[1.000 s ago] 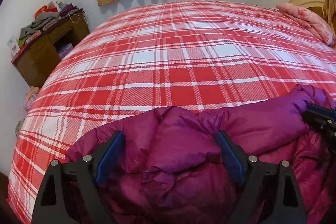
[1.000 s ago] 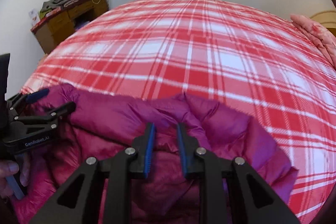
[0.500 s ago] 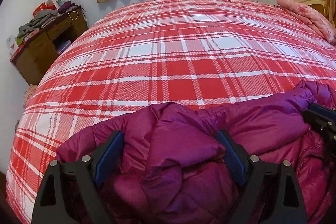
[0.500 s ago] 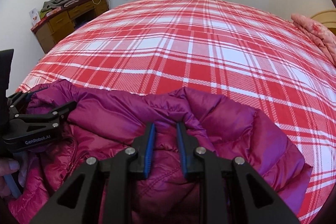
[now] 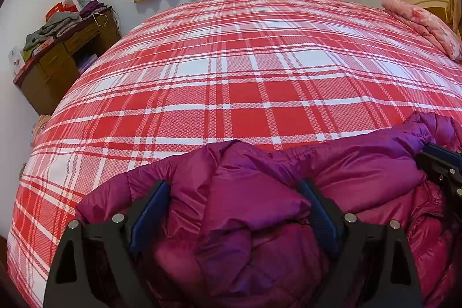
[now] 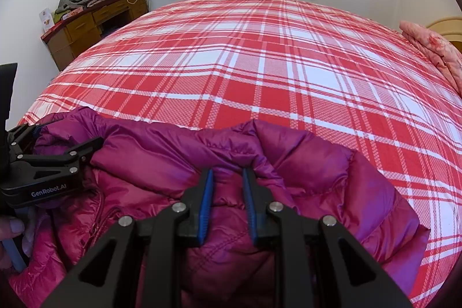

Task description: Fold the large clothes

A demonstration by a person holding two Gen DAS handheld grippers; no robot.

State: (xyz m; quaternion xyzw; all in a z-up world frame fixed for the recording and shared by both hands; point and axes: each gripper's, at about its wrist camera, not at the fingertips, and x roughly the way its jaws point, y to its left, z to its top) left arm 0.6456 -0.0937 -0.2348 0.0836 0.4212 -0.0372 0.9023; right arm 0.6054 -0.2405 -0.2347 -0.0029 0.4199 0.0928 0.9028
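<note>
You can read one text only: "GenRobot.AI", in pale letters on the black body of the left gripper (image 6: 69, 146), which you see at the left edge of your right wrist view. The boxes and papers on the desk (image 6: 86, 28) carry print, but it is too small for you to read.

Left gripper (image 5: 234, 210) fingers spread wide, right gripper (image 6: 228, 194) fingers nearly closed, both angled downward

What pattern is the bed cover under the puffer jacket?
The bed cover is red-and-white plaid; it shows best in the left wrist view, beyond the magenta puffer jacket.
</note>
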